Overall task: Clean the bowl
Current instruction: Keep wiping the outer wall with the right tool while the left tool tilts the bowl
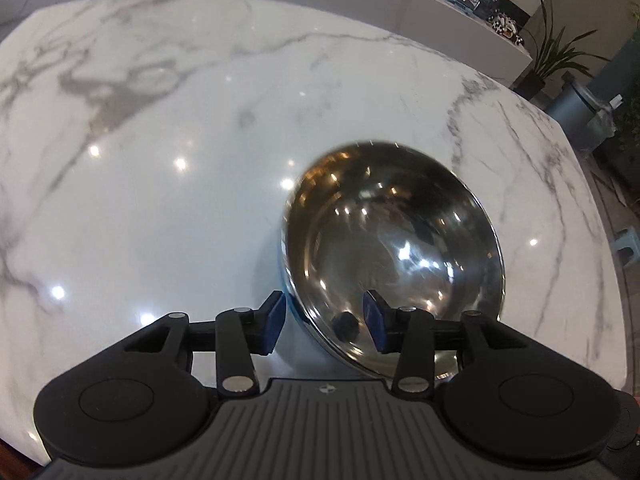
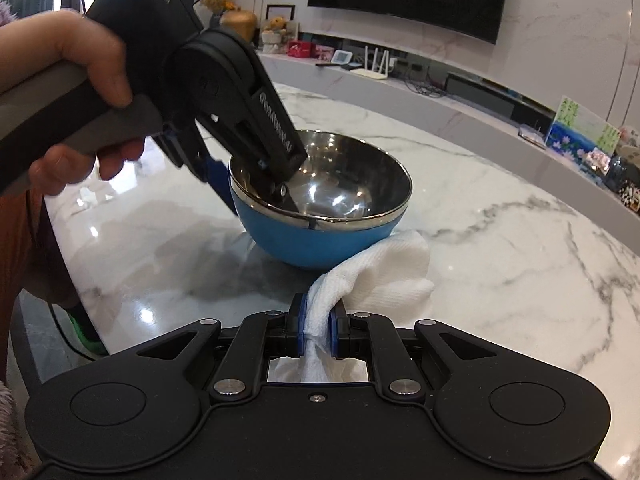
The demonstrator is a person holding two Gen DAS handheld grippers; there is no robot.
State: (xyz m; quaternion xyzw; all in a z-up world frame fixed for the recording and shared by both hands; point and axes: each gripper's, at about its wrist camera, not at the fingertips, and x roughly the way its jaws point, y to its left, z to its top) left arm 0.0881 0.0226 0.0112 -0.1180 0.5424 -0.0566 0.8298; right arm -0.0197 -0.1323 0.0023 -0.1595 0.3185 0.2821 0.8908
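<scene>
Bowl [image 2: 320,216], blue outside and shiny steel inside, straddled by parted left tongs [image 1: 326,322]; right tongs [image 2: 319,330] pinch white cloth [image 2: 380,276].

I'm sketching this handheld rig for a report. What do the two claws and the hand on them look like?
Both claws, left and right, are black plastic with blue finger pads, silver pivot screws and round side discs. The left one carries white "DAS" lettering and a grey handle. The hand shows no sleeve or glove.
</scene>
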